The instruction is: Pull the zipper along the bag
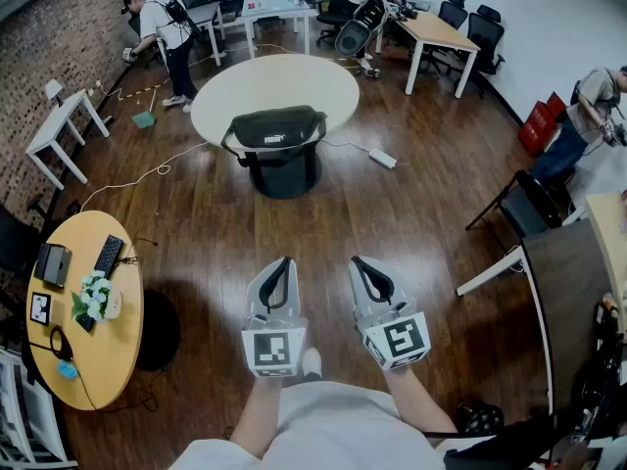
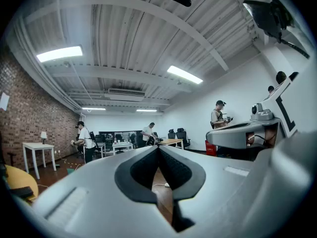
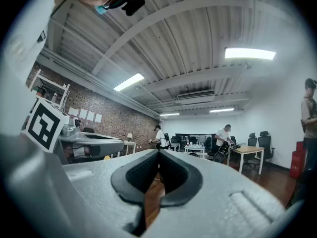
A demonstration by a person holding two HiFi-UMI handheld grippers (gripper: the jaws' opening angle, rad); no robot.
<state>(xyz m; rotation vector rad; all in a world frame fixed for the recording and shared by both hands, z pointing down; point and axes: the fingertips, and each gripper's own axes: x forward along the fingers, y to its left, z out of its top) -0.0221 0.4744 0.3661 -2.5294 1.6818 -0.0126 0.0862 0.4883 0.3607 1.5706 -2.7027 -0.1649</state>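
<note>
A black bag [image 1: 273, 127] sits at the near edge of a round white worktop [image 1: 245, 81], well ahead of the left tool [image 1: 284, 262] and right tool [image 1: 359, 261], which hang side by side over the wooden floor [image 1: 323, 213], both closed tight and empty. No pulling has begun; closing in on the bag likely comes first.

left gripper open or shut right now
Shut. In its own view the left gripper has its two jaws closed tip to tip, with nothing held between them.
</note>
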